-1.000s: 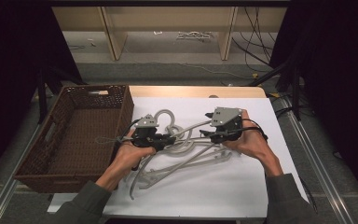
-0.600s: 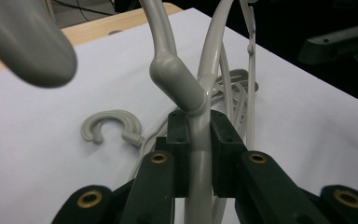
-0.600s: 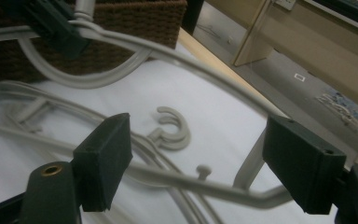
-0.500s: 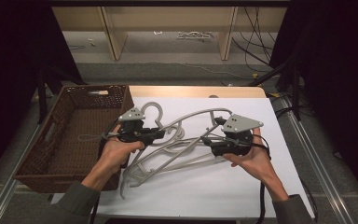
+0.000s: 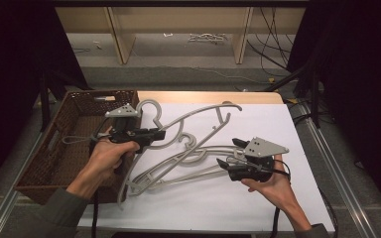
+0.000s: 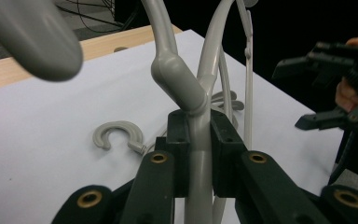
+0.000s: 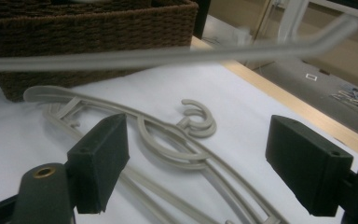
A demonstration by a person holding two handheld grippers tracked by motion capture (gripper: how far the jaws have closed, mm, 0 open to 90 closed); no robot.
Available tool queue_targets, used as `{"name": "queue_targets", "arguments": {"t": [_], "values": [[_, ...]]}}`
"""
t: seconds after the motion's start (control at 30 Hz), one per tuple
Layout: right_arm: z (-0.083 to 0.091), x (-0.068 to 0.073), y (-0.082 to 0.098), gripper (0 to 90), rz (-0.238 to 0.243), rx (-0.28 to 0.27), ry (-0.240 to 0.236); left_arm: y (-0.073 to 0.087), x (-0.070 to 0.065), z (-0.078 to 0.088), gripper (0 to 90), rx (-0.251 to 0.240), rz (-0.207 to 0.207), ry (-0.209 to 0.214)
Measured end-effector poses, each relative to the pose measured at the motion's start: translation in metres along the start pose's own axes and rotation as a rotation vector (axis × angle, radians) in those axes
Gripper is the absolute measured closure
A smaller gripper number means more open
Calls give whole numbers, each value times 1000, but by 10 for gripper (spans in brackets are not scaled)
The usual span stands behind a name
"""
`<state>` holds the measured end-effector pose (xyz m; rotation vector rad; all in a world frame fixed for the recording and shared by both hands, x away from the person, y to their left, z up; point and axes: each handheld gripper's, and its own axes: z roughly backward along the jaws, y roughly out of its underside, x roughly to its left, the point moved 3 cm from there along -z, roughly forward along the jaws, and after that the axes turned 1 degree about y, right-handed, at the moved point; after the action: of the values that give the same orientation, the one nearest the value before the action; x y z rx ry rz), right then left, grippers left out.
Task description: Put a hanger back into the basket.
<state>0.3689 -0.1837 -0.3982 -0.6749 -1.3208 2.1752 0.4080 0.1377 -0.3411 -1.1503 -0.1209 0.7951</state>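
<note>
Left claw [image 6: 196,140] clenched on the neck of a raised grey plastic hanger [image 5: 198,116], near the woven brown basket [image 5: 87,101]; right claw [image 7: 214,158] released, remaining grey hangers [image 7: 168,140] lying just ahead on the bench [image 5: 258,208], long axes crosswise.

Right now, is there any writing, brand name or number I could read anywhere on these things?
None: no readable text in any view.
The grey hangers carry no lettering that can be seen.
The wicker basket has no label.
The white sheet on the table is blank.
The left tool and right tool show plain black parts, brass rivets and grey plates, unmarked.
</note>
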Motion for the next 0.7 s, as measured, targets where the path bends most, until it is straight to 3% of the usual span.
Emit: {"name": "queue_targets", "arguments": {"t": [0.13, 0.17, 0.2, 0.33, 0.4, 0.5, 0.53, 0.67, 0.7], "values": [[-1, 6, 10, 211, -20, 10, -6, -6, 5, 17, 801, -14, -2, -29], [-2, 8, 11, 212, -35, -5, -7, -10, 11, 27, 801, -30, -33, -28], [-1, 8, 12, 211, -35, -2, -17, -11, 12, 32, 801, -31, -13, -44], [-1, 11, 15, 211, -32, 2, -22, -16, 19, 48, 801, -45, -26, -80], [-1, 12, 17, 208, -35, -9, -17, -19, 23, 59, 801, -43, -11, -102], [0, 12, 18, 208, -44, 4, -32, -24, 34, 72, 802, -60, 28, -125], [-1, 12, 19, 207, -39, 2, -29, -27, 41, 77, 801, -70, 5, -159], [-2, 14, 23, 207, -38, 7, -33, -34, 61, 96, 801, -85, 17, -223], [-2, 14, 23, 207, -38, 7, -33, -34, 61, 96, 801, -85, 17, -223]]}}
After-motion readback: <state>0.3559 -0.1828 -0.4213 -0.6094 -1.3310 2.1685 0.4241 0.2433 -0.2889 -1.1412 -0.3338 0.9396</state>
